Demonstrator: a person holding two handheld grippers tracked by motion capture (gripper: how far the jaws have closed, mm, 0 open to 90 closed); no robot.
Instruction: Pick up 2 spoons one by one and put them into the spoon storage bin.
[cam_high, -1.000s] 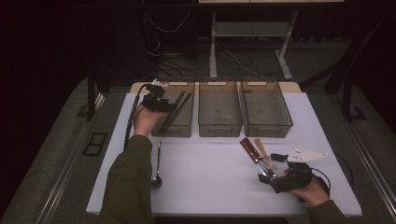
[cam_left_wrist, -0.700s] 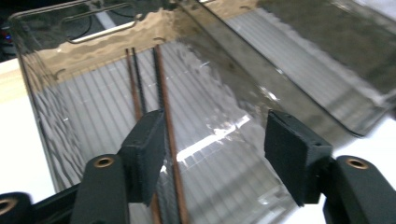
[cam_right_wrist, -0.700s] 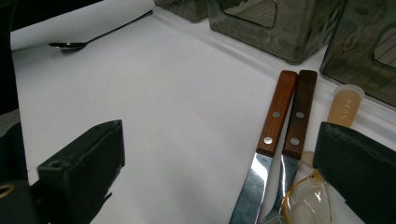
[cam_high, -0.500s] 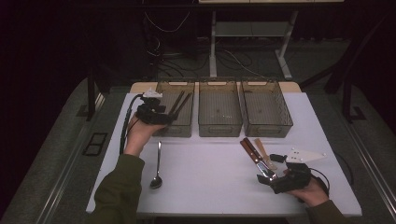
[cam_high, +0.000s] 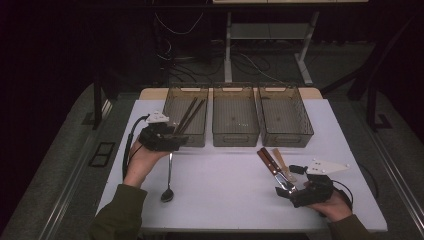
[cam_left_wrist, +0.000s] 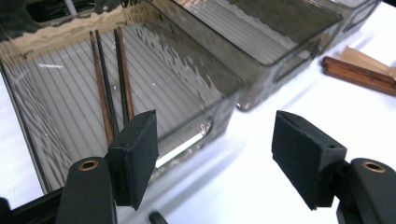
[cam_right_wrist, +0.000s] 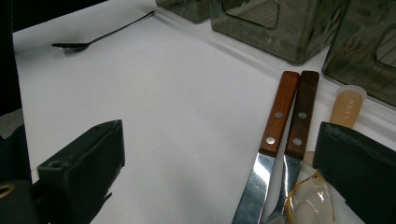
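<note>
My left gripper (cam_high: 181, 142) (cam_left_wrist: 215, 135) hovers at the front wall of the left clear bin (cam_high: 172, 107) (cam_left_wrist: 205, 121). Its jaws have just been opening and stand open with nothing between them. Several dark and brown chopsticks (cam_high: 189, 116) (cam_left_wrist: 109, 88) lie inside that bin. A metal spoon (cam_high: 169, 175) (cam_right_wrist: 102, 35) lies on the white table just below the left hand. My right gripper (cam_high: 283, 189) (cam_right_wrist: 219, 140) rests open at the near right. Two wooden-handled knives (cam_high: 270, 162) (cam_right_wrist: 285, 116) and a clear plastic spoon (cam_high: 280, 161) (cam_right_wrist: 348, 105) lie right before it.
The middle bin (cam_high: 235, 136) and the right bin (cam_high: 286, 139) stand in a row beside the left one at the back of the table (cam_high: 225, 175). Cables and a desk frame lie on the floor beyond. The table's edges drop to grey floor on both sides.
My left hand has drawn back from over the left bin toward the near side, to the bin's front wall. The right hand has kept still.
</note>
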